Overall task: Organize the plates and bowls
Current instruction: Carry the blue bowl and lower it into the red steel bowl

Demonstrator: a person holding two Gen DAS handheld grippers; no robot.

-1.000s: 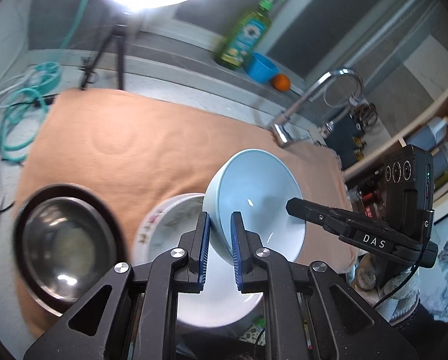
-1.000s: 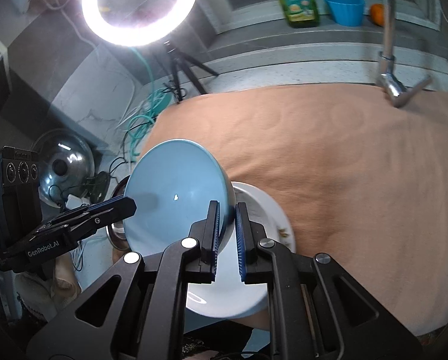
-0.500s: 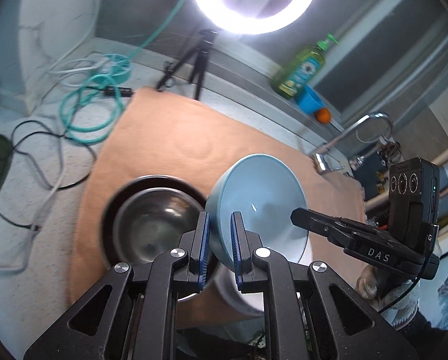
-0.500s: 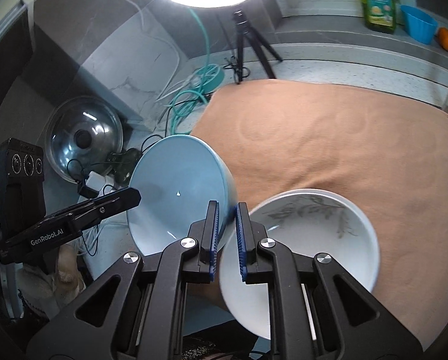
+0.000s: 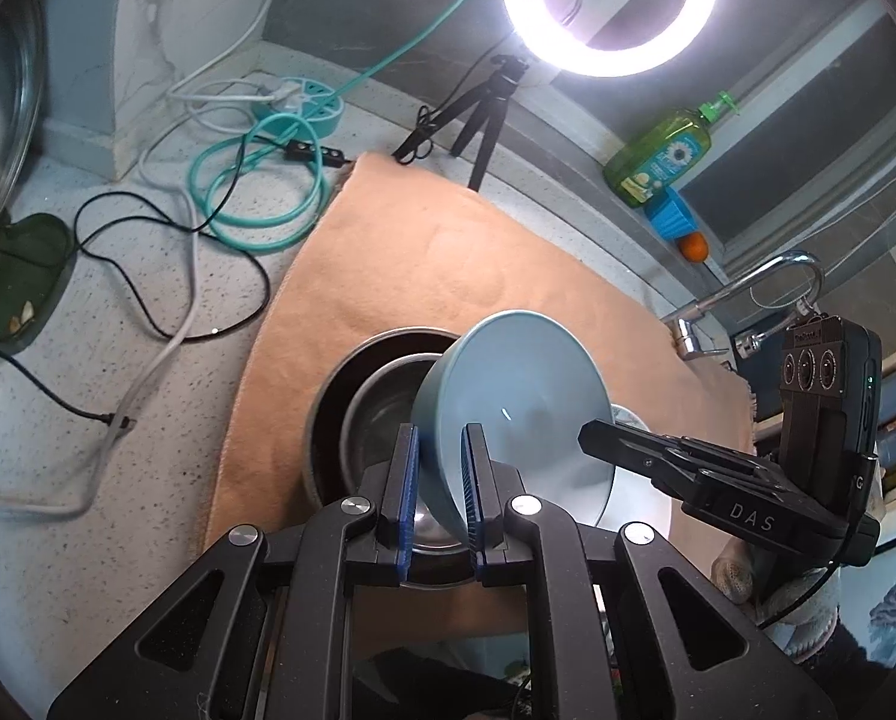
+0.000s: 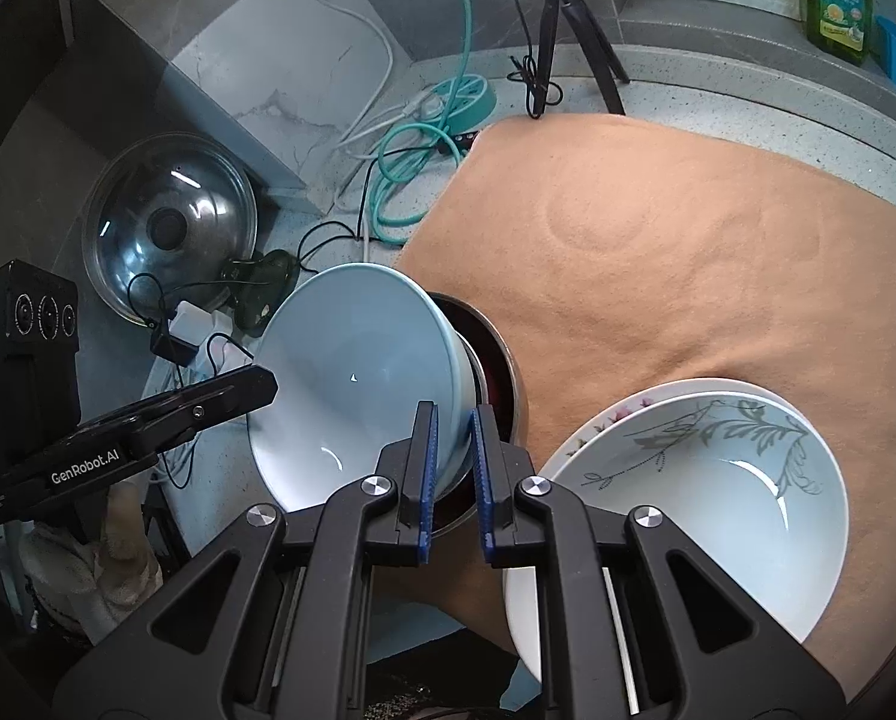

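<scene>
Both grippers hold one light blue bowl (image 5: 520, 402) by opposite rims, tilted, in the air. My left gripper (image 5: 438, 480) is shut on its left rim. My right gripper (image 6: 451, 462) is shut on its right rim, and the blue bowl (image 6: 357, 378) fills that view's middle left. Below it sits a steel bowl (image 5: 375, 402) on the orange cloth (image 5: 448, 258); the steel bowl's rim (image 6: 502, 372) shows behind the blue bowl. A white bowl with a grey leaf pattern (image 6: 700, 492) sits in a floral plate (image 6: 592, 429) at the right.
Cables and a teal hose (image 5: 255, 192) lie on the counter to the left. A ring light on a tripod (image 5: 610, 6), a green soap bottle (image 5: 664, 156) and a tap (image 5: 766, 282) stand at the back. A pot lid (image 6: 168, 222) leans at the left.
Both grippers carried the blue bowl leftward, from above the white dishes to above the steel bowl. Their grip on it is unchanged.
</scene>
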